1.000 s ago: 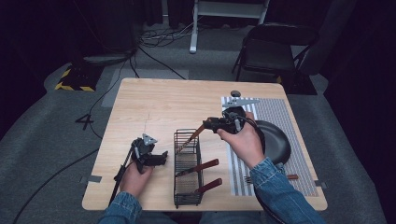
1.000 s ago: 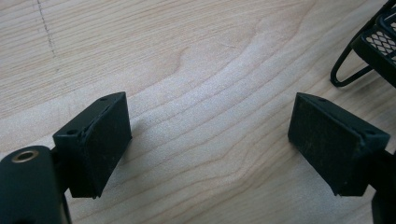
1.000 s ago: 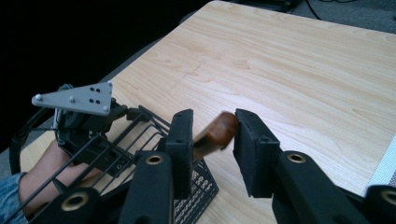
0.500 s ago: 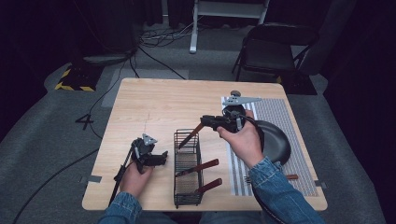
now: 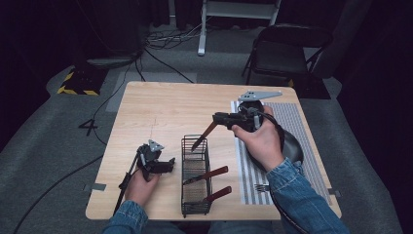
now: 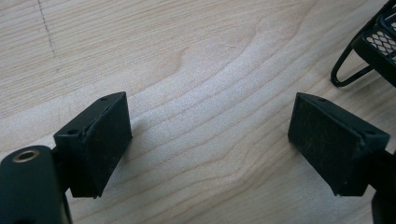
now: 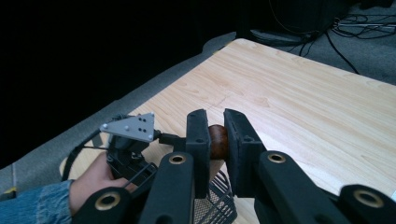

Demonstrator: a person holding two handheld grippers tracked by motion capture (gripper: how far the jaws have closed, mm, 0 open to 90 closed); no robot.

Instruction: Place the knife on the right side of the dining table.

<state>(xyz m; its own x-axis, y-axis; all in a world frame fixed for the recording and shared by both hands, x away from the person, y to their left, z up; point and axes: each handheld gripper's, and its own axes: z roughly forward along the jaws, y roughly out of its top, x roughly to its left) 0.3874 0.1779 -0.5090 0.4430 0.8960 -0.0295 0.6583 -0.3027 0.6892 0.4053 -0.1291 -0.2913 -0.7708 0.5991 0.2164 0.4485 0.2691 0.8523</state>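
Bare tabletop (image 5: pixel 165 109) behind wire basket (image 5: pixel 195 204) — open passage.

light wooden table (image 5: pixel 160 105) on grey carpet (image 5: pixel 44 146). black folding chair (image 5: pixel 287 53) behind it, white stand base (image 5: pixel 202 46), cables (image 5: pixel 160 41) on floor, yellow-black striped box (image 5: pixel 78 85). surroundings dark.

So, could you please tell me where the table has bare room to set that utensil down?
The far-left wood of the table, beyond the wire basket and the left tongs, lies bare. It is crowded to the right: the striped mat carries a dark pan and a fork, and the right tongs hold a brown-handled utensil over the basket.
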